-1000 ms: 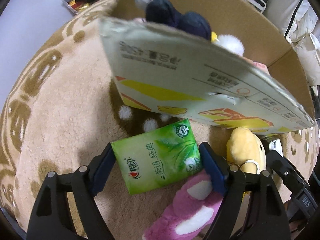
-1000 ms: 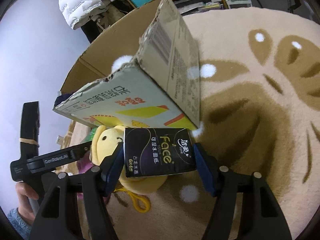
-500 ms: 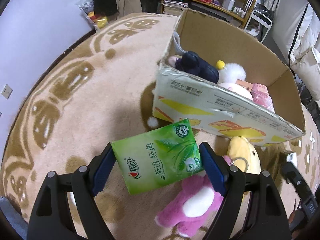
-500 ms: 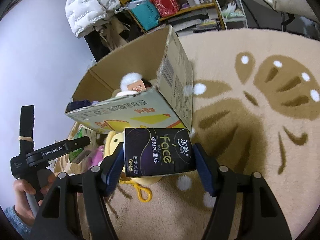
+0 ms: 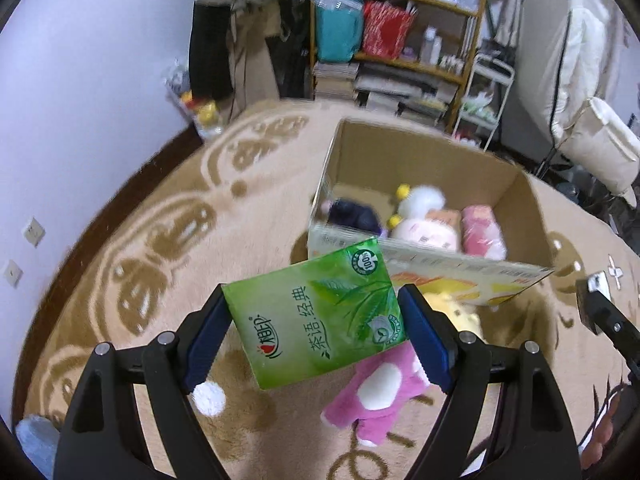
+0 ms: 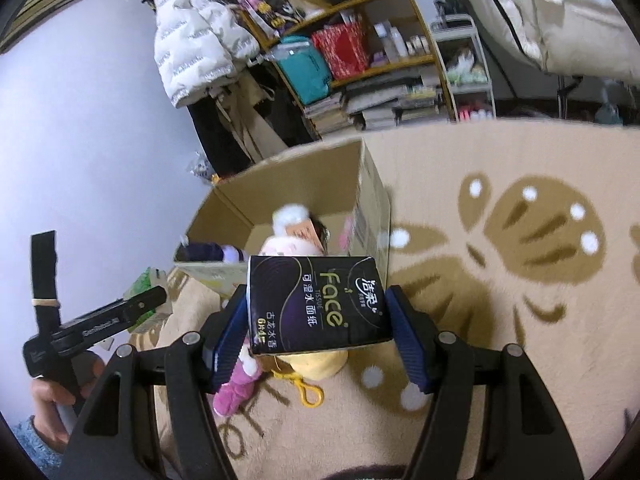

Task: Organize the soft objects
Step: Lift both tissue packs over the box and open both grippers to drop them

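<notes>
My left gripper is shut on a green tissue pack and holds it above the rug, just short of the cardboard box. My right gripper is shut on a black tissue pack, also held in the air before the box. The box holds a dark blue plush, a white and pink plush and a pink pack. A pink plush and a yellow plush lie on the rug under the packs.
The beige patterned rug covers the floor. A shelf with bags and books stands behind the box, with hanging coats by the wall. The left gripper also shows in the right wrist view.
Both grippers have risen well above the rug with their tissue packs. The inside of the box has come into view.
</notes>
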